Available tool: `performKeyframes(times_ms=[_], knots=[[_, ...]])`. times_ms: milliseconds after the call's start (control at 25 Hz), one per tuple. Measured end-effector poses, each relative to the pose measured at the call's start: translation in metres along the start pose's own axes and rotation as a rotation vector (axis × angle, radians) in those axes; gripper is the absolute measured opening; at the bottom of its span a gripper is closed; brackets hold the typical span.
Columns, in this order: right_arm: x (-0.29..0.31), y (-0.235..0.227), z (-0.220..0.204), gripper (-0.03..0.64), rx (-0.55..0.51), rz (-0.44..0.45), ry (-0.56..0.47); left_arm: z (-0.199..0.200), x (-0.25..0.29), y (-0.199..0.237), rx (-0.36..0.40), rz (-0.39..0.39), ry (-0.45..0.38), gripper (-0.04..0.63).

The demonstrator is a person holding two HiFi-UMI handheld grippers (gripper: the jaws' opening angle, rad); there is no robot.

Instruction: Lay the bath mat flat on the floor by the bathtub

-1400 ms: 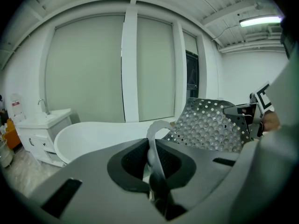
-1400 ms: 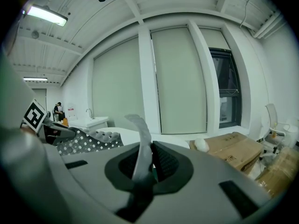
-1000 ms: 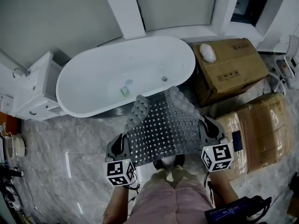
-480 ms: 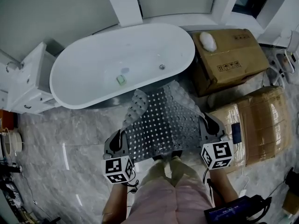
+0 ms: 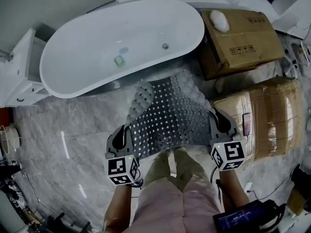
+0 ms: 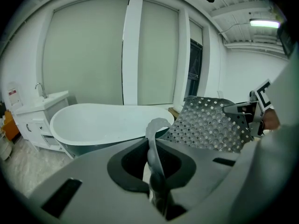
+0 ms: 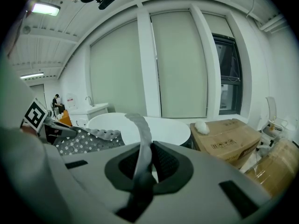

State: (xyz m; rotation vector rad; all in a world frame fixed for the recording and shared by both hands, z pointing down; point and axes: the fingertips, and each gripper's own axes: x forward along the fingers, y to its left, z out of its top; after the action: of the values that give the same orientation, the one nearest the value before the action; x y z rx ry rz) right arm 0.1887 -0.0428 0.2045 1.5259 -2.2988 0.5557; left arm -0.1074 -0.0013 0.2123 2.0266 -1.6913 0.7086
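Observation:
A grey perforated bath mat (image 5: 169,114) hangs stretched in the air between my two grippers, in front of the white bathtub (image 5: 121,38). My left gripper (image 5: 120,141) is shut on the mat's near left corner, whose edge (image 6: 154,148) runs up between the jaws. My right gripper (image 5: 221,127) is shut on the near right corner, with the mat's edge (image 7: 140,148) pinched between its jaws. The far left corner of the mat (image 5: 140,93) curls upward. The far edge sags toward the floor by the tub.
Grey marble floor (image 5: 73,144) spreads left of the mat. A cardboard box (image 5: 240,33) with a white bundle on it stands right of the tub, a wrapped box (image 5: 269,118) nearer. A white vanity cabinet (image 5: 19,67) stands at the left. The person's legs (image 5: 170,198) are below the mat.
The head view has tipped further down, so the tub sits higher in frame. The mat stays held by both grippers and has spread slightly lower toward the floor.

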Motion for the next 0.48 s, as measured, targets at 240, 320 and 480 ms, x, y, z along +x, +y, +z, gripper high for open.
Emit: performKeyframes(times_ms=[240, 320, 480], knots=[[0.015, -0.003, -0.028, 0.032, 0.002, -0.005, 0.040, -0.026, 0.021, 0.002, -0.011, -0.006, 0.046, 0.038], [0.020, -0.001, -0.037, 0.032, 0.004, -0.006, 0.051, -0.033, 0.027, 0.004, -0.010, -0.010, 0.055, 0.038], [0.030, -0.002, -0.063, 0.032, 0.008, -0.007, 0.077, -0.053, 0.041, 0.002, -0.016, -0.015, 0.075, 0.038]])
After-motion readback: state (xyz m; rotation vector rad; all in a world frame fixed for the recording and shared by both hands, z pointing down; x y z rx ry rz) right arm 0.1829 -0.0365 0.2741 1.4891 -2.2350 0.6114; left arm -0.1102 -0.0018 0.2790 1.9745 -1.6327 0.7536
